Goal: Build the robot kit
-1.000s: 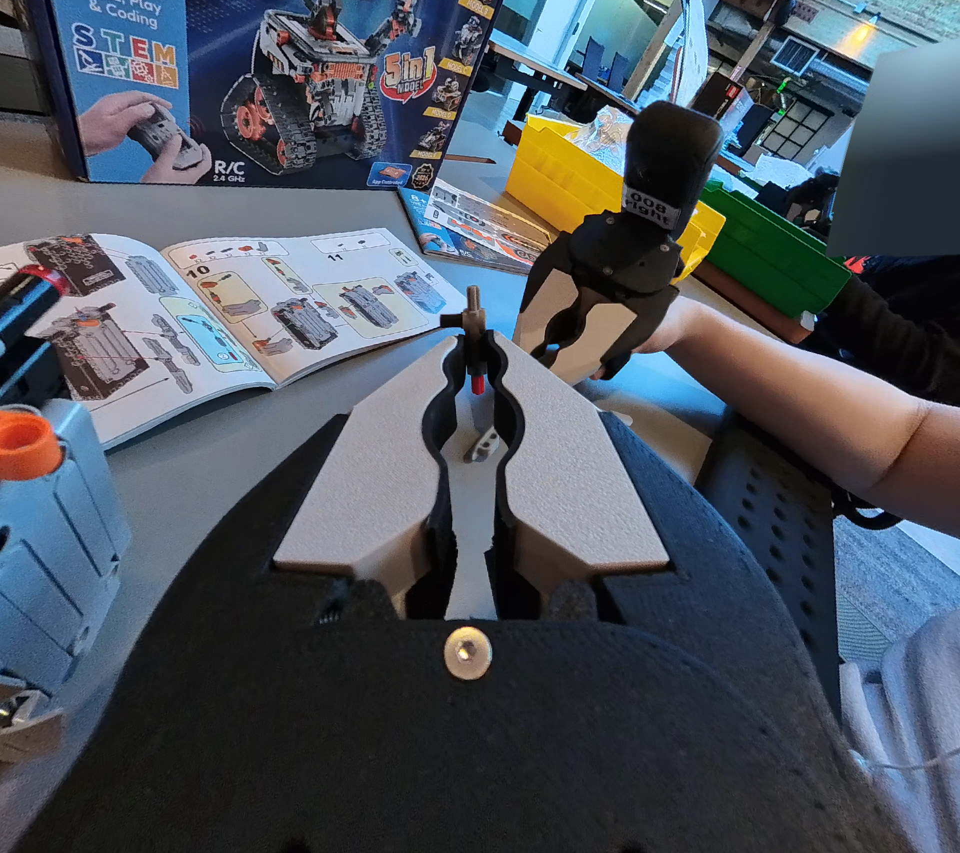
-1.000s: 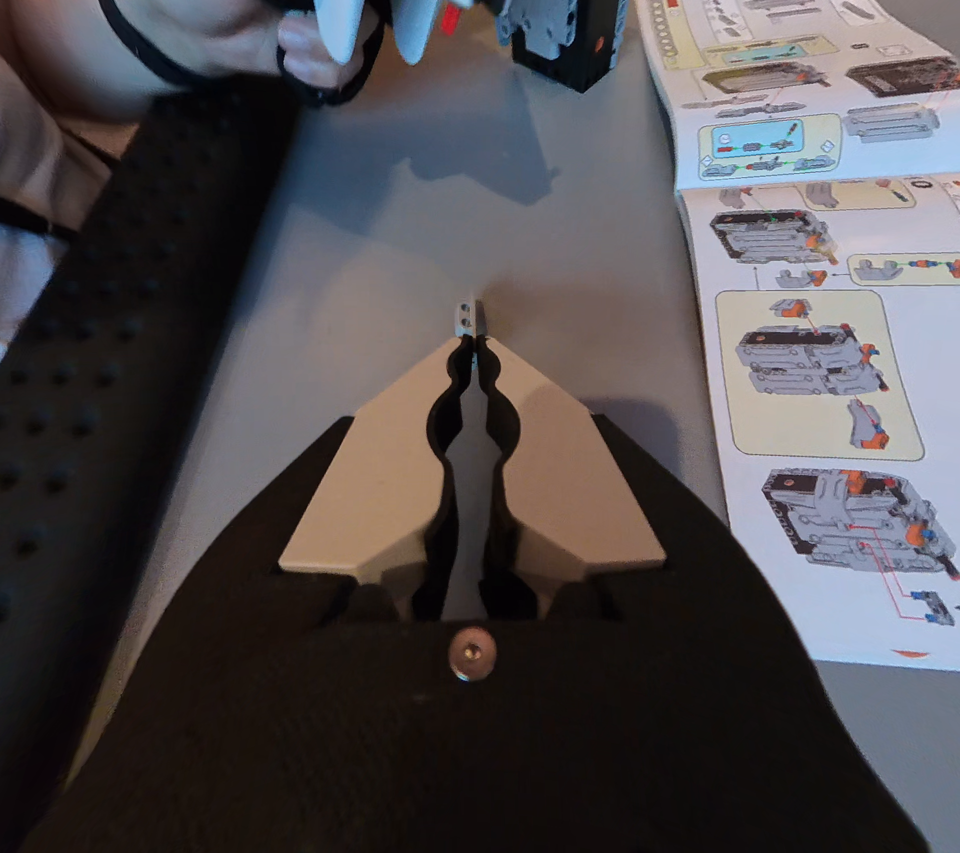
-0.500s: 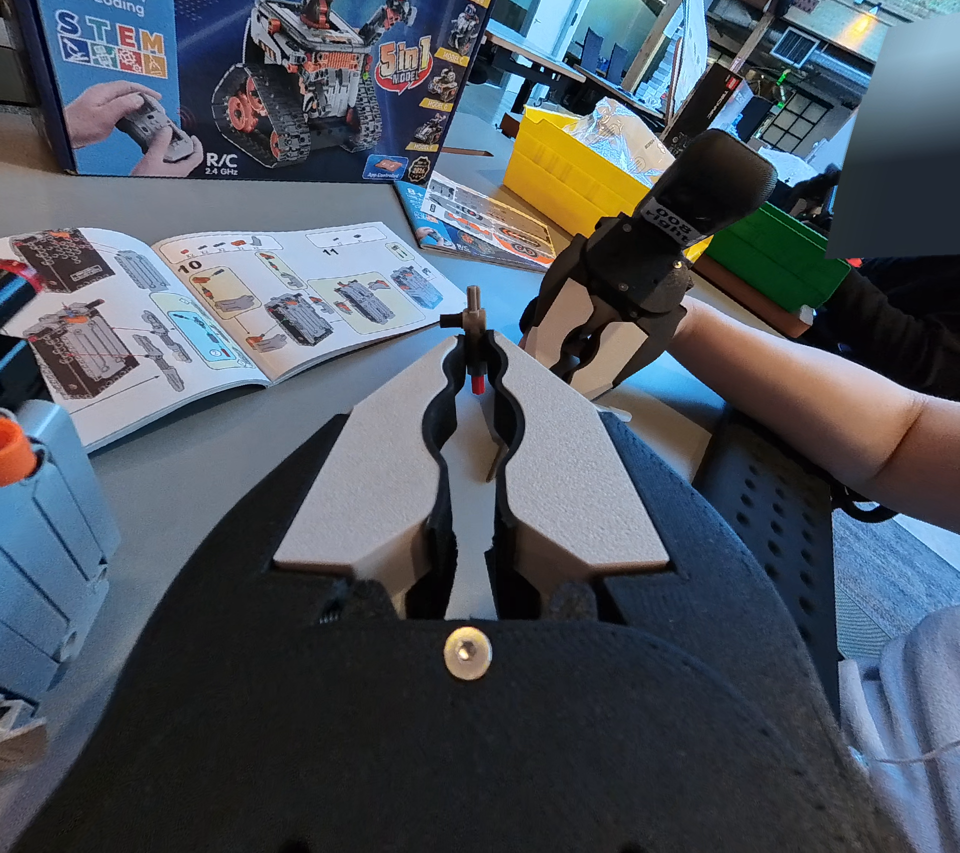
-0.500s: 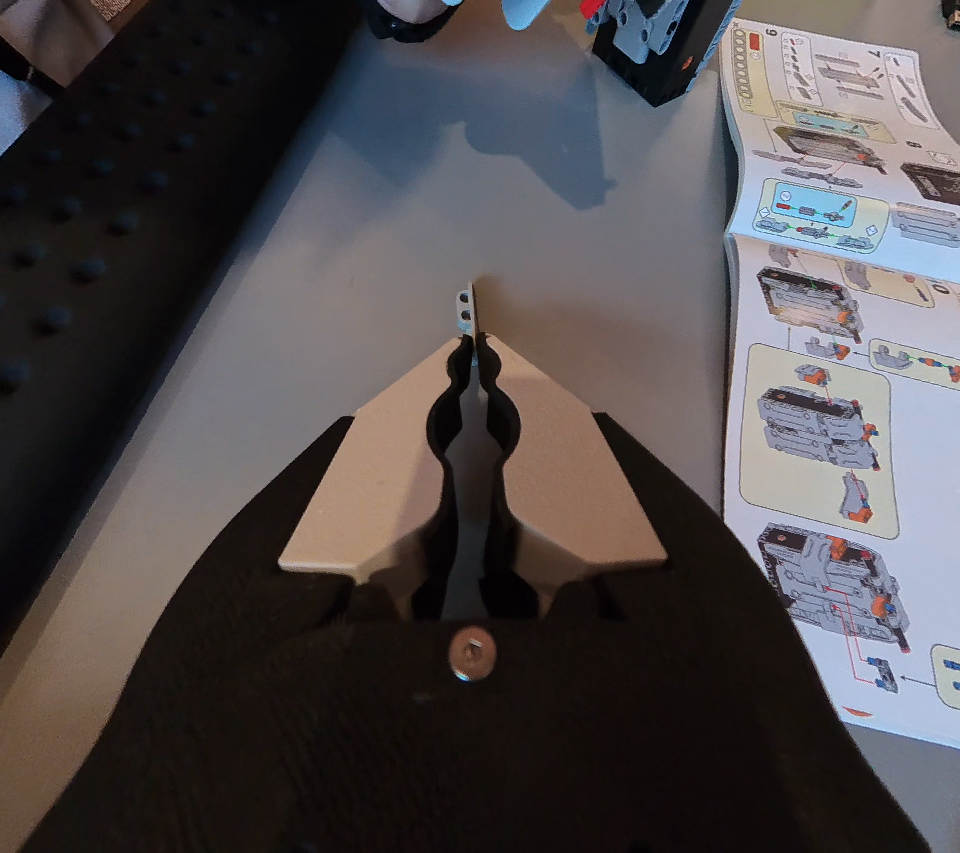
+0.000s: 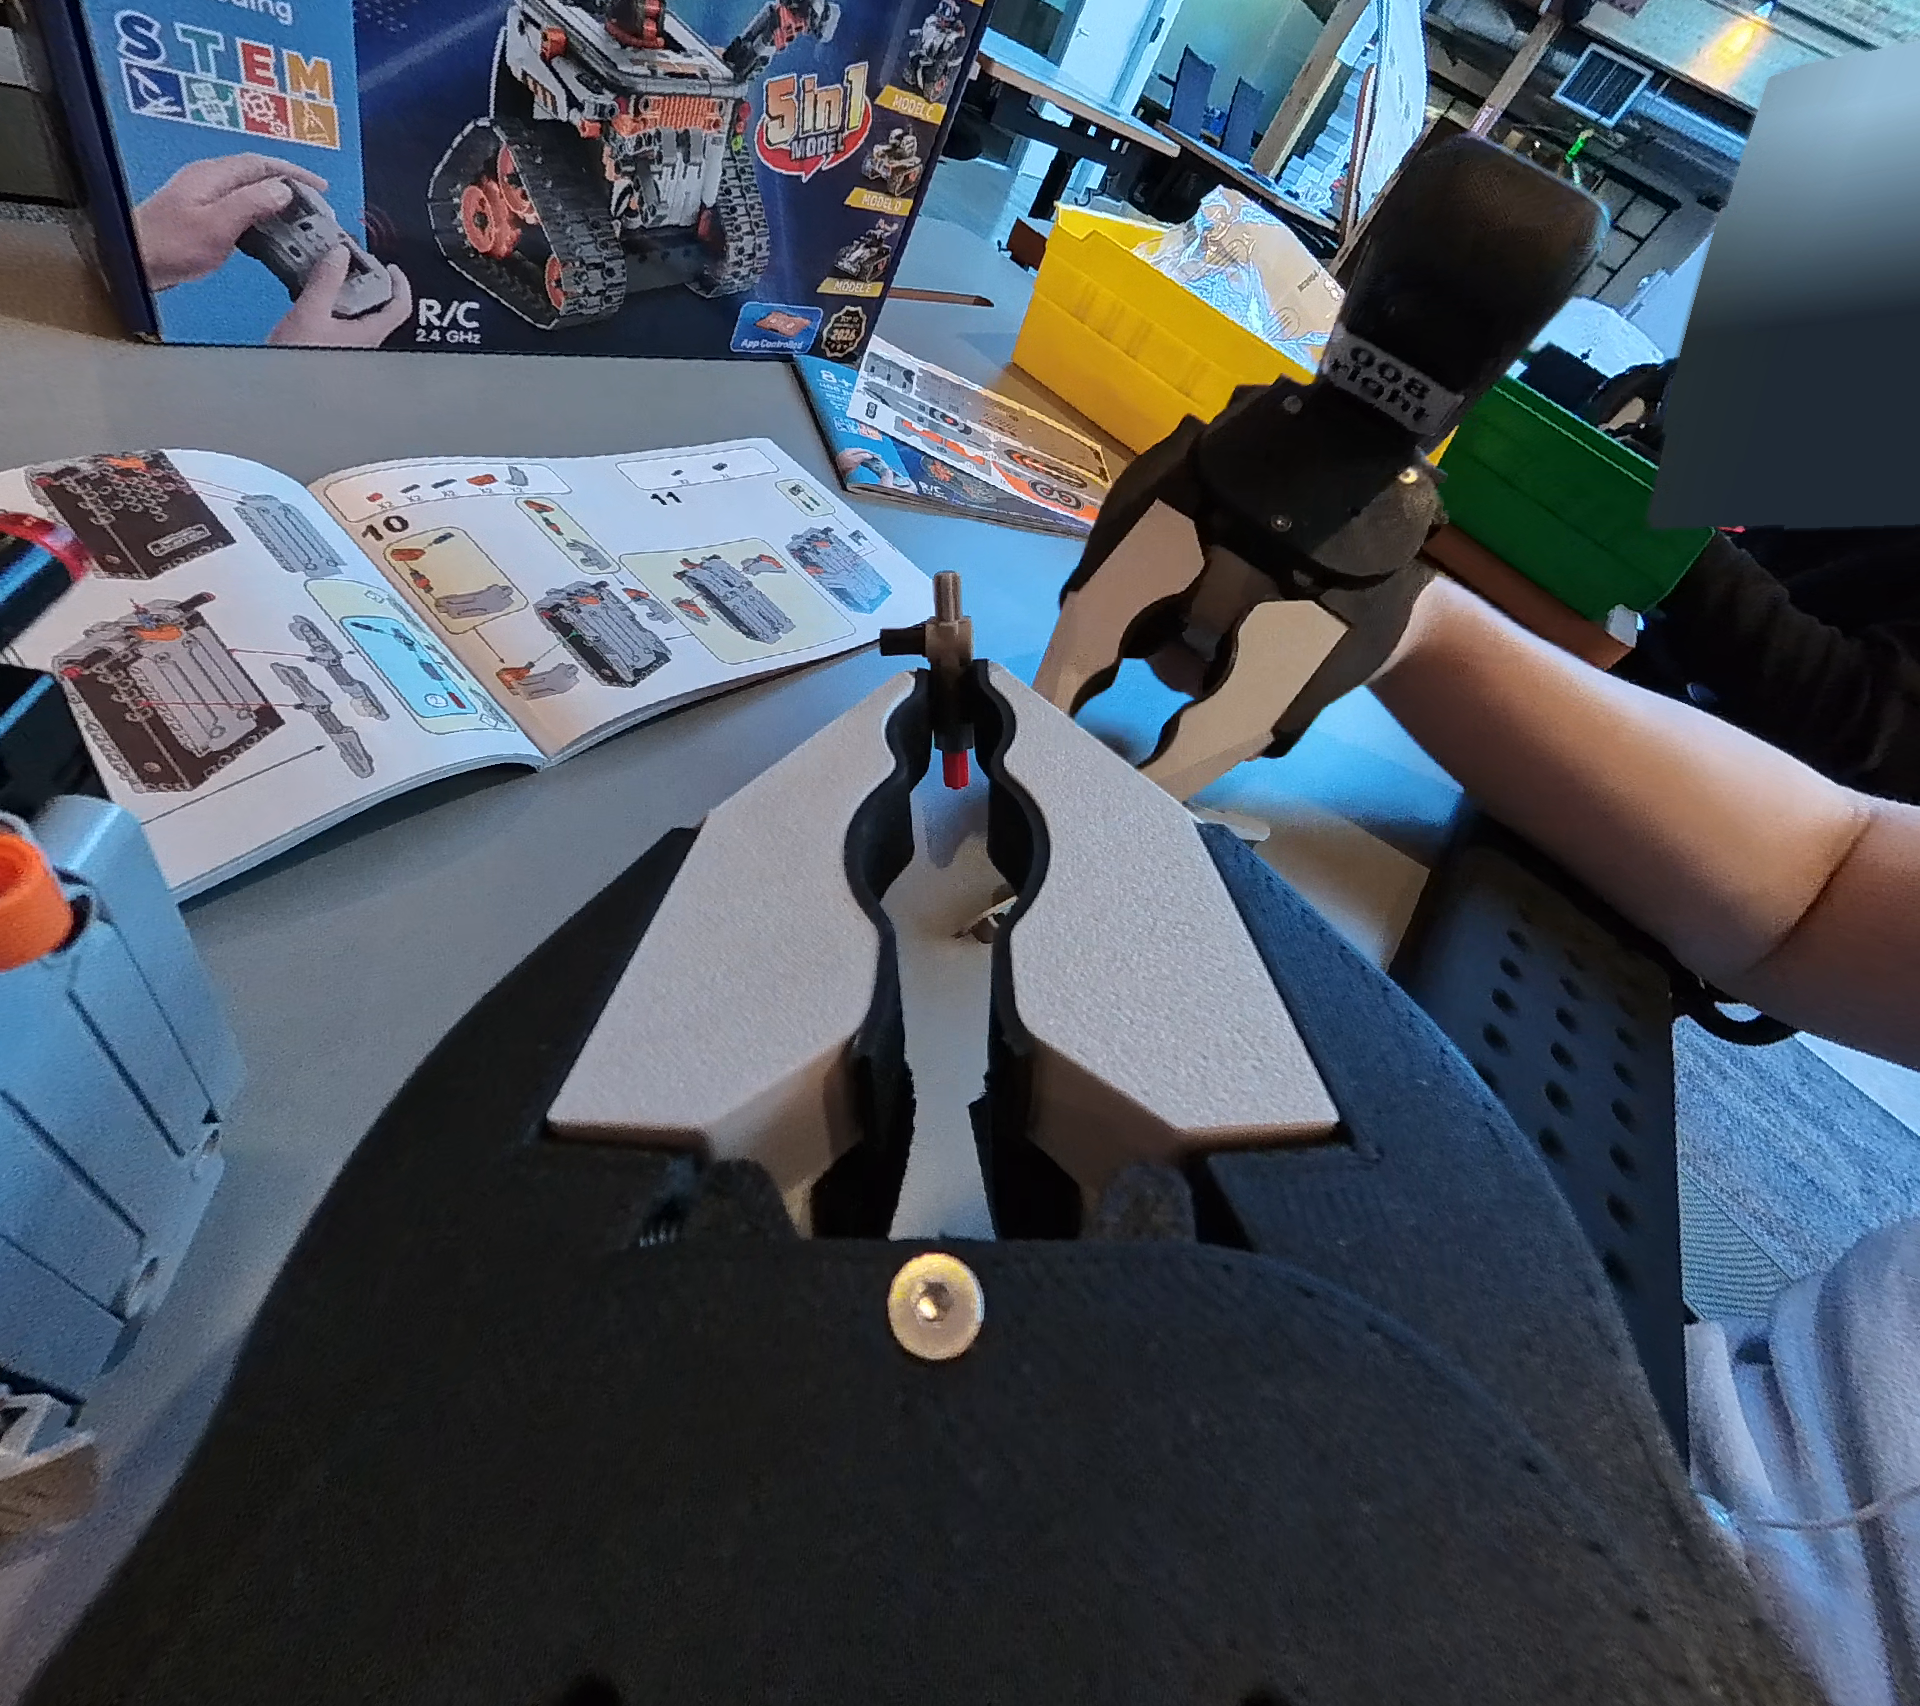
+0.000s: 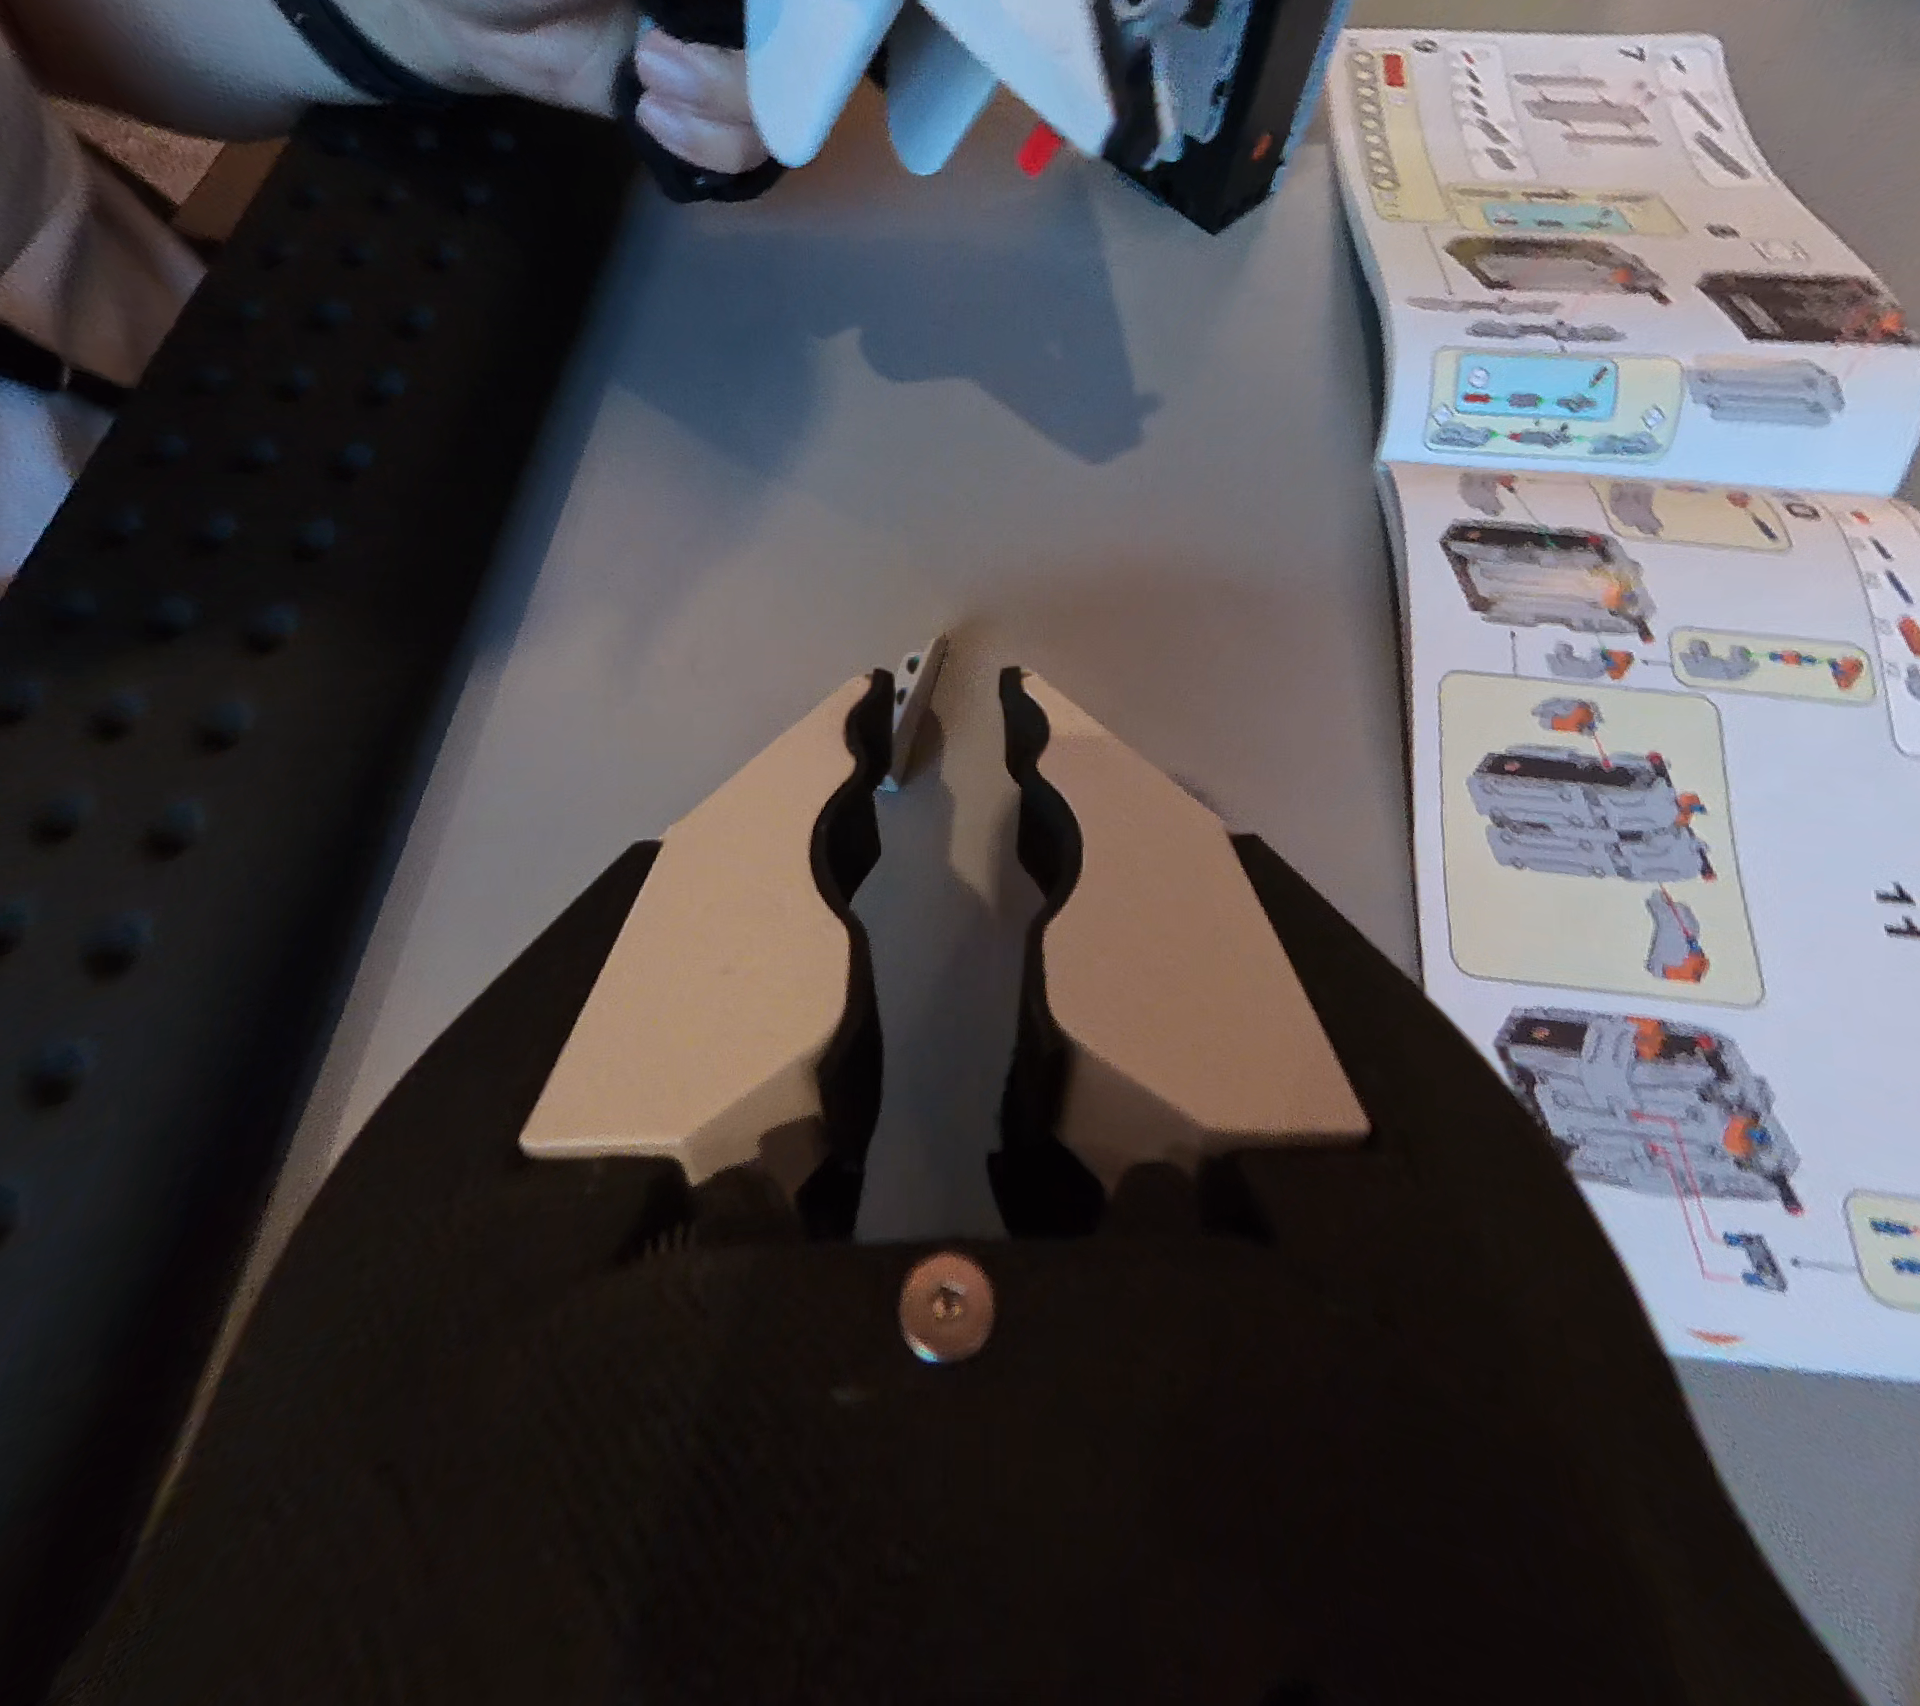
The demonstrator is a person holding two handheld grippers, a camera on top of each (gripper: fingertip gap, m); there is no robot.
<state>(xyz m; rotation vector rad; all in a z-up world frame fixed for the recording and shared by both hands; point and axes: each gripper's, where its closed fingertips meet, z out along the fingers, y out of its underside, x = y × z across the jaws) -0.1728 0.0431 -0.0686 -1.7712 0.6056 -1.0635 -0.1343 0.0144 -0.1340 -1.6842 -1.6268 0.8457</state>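
Pinching a small axle piece (image 5: 948,648) upright beside the open booklet (image 5: 416,607), the left hand-held gripper (image 5: 948,700) stayed clamped while the right hand-held gripper (image 6: 935,700), jaws apart, let a grey beam (image 6: 914,726) lean loose.

Lying open on grey table (image 5: 582,399): instruction booklet (image 5: 436,607). Standing upright behind: blue kit box (image 5: 499,67). Sitting far right: yellow bin (image 5: 1122,347) w/ clear bag, beside green bin (image 5: 1558,503). Resting betw. box & bins: 2nd booklet (image 5: 966,451). Running along near edge: black studded mat (image 6: 239,576).

We see an open workshop-style office: a grey table (image 5: 644,389) with a robot-kit box (image 5: 520,67), parts bins (image 5: 1122,337), desks and exposed brick behind
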